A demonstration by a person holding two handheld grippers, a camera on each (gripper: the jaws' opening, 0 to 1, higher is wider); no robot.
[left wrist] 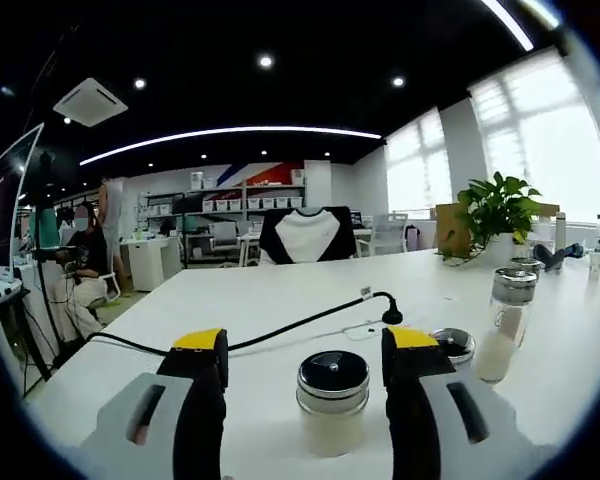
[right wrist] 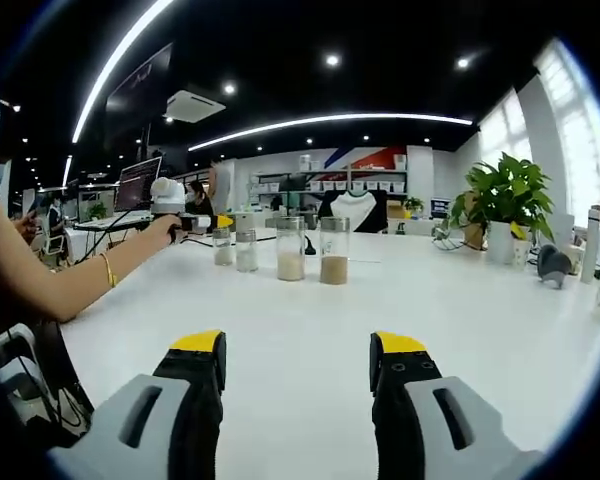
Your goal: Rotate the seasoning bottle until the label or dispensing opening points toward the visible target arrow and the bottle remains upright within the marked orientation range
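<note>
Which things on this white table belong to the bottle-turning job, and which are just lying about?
Job:
- short glass seasoning bottle with black-and-silver lid
- left gripper, open around it

Lying about:
- taller glass shaker bottle
- black cable
- green potted plant
- four glass jars

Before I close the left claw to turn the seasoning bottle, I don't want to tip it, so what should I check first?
1. Left claw open, jaws either side of the seasoning bottle: ok.
2. Bottle upright on the white table: ok.
3. Bottle lid on: ok.
4. Target arrow and marked range located: cannot tell.
5. Neighbouring bottle and black cable apart from the jaws: ok.
6. Right claw open, holding nothing: ok.
</note>
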